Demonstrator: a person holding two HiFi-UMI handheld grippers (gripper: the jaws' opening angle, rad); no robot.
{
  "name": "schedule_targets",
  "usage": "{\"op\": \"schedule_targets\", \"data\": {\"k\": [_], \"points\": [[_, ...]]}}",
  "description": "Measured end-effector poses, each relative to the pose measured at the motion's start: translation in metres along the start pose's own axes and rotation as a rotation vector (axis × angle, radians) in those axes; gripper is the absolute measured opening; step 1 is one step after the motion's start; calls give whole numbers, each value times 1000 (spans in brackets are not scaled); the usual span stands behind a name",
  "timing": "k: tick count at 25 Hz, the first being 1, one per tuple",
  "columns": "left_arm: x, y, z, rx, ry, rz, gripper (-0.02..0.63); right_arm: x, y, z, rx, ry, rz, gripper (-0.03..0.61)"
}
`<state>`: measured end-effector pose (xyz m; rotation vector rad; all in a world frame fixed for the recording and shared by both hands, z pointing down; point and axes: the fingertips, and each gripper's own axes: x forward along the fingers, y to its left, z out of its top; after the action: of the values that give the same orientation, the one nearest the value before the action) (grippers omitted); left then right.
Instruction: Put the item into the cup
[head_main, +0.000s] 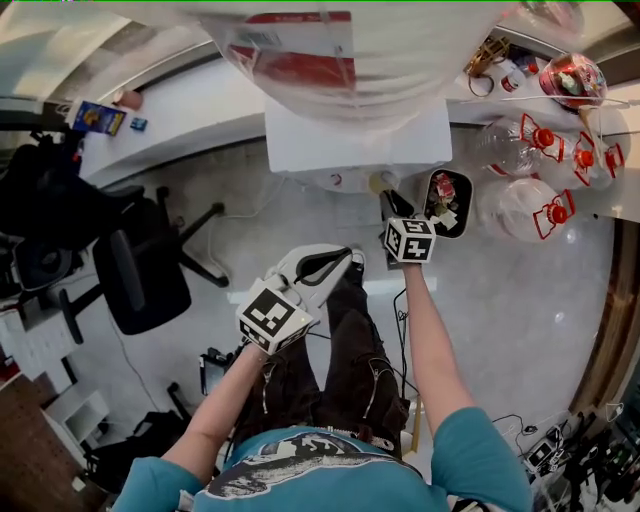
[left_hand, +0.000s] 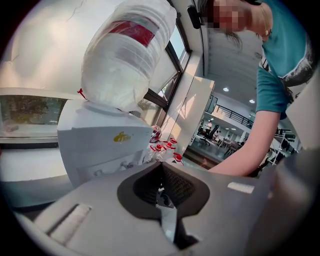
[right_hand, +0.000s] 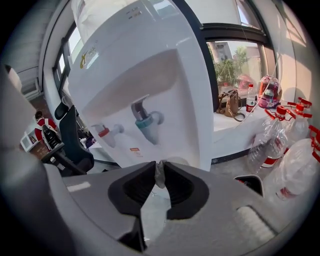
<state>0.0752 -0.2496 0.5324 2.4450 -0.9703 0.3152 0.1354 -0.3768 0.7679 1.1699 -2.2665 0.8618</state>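
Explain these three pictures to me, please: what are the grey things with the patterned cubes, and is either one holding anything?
There is no robot here. A person holds a two-jaw gripper in each hand, and the patterned cubes are part of those grippers. The head view comes from a camera on the person's head and looks down at a white water dispenser, empty jugs with red caps on the floor beside it, and a black office chair. The other two views each come from a camera riding on a gripper, looking along its jaws. The left gripper is shut, with nothing I can make out between its jaws. The right gripper faces the dispenser's taps and is shut on a thin pale piece. I cannot tell what that piece is.
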Motion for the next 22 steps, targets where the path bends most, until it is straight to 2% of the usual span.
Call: {"op": "schedule_targets", "data": {"k": [14,22], "points": [[-11,3,-20,-18,48,-3,5,31,-15,-3,27,37,-8,61],[-11,4,-27,-14,51,-18,5,34,-14,-7,30,54,0,103]]}}
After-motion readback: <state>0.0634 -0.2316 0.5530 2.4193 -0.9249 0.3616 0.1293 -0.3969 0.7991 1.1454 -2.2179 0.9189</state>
